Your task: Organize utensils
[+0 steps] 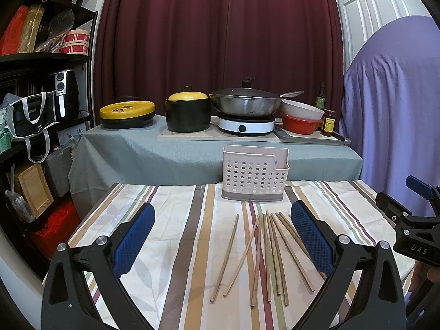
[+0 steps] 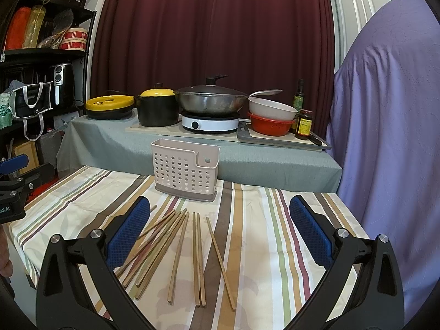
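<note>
Several wooden chopsticks [image 1: 268,255] lie loose on the striped tablecloth [image 1: 176,247], fanned out in front of a white perforated utensil holder [image 1: 254,174] that stands upright at the table's far edge. My left gripper [image 1: 222,236] is open and empty, held above the chopsticks. In the right wrist view the chopsticks [image 2: 176,250] lie below and left of centre, and the holder [image 2: 185,169] stands behind them. My right gripper [image 2: 220,233] is open and empty above them. The right gripper [image 1: 412,220] shows at the right edge of the left wrist view.
Behind the table is a grey-covered counter [image 1: 192,148] with a yellow-lidded cooker [image 1: 127,114], a black pot [image 1: 188,112], a wok on a hob [image 1: 246,104], bowls [image 1: 301,118] and bottles. A black shelf [image 1: 35,96] stands left. A purple-draped shape [image 1: 393,115] stands right.
</note>
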The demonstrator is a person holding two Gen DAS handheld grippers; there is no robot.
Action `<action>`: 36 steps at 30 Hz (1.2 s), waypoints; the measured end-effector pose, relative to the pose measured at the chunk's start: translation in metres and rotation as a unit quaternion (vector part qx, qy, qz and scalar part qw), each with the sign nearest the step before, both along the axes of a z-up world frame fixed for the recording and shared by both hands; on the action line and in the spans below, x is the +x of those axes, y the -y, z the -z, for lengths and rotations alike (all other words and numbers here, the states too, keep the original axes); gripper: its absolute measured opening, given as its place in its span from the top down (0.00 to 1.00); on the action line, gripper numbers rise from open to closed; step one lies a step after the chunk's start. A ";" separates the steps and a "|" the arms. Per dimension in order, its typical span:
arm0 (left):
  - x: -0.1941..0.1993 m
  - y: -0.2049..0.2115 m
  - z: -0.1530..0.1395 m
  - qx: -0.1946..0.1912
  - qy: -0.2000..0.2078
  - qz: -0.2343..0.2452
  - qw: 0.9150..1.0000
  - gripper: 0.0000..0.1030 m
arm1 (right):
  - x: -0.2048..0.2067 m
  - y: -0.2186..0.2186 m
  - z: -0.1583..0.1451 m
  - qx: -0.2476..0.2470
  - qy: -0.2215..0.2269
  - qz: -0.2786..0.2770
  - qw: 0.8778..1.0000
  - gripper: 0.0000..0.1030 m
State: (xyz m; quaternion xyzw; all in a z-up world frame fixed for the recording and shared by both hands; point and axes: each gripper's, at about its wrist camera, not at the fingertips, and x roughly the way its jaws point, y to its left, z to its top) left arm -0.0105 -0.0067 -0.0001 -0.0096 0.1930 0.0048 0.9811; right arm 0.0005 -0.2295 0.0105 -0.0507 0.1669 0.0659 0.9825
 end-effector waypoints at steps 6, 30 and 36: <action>0.000 0.001 0.000 0.000 0.000 0.000 1.000 0.06 | 0.000 0.000 0.000 0.000 0.000 0.000 1.000 0.04; 0.040 -0.028 0.106 0.011 -0.106 -0.009 0.994 0.07 | 0.017 0.031 0.102 0.003 -0.069 0.005 0.998 0.33; 0.042 -0.027 0.136 0.030 -0.125 0.010 0.992 0.34 | 0.029 0.036 0.143 0.012 -0.118 -0.013 0.993 0.54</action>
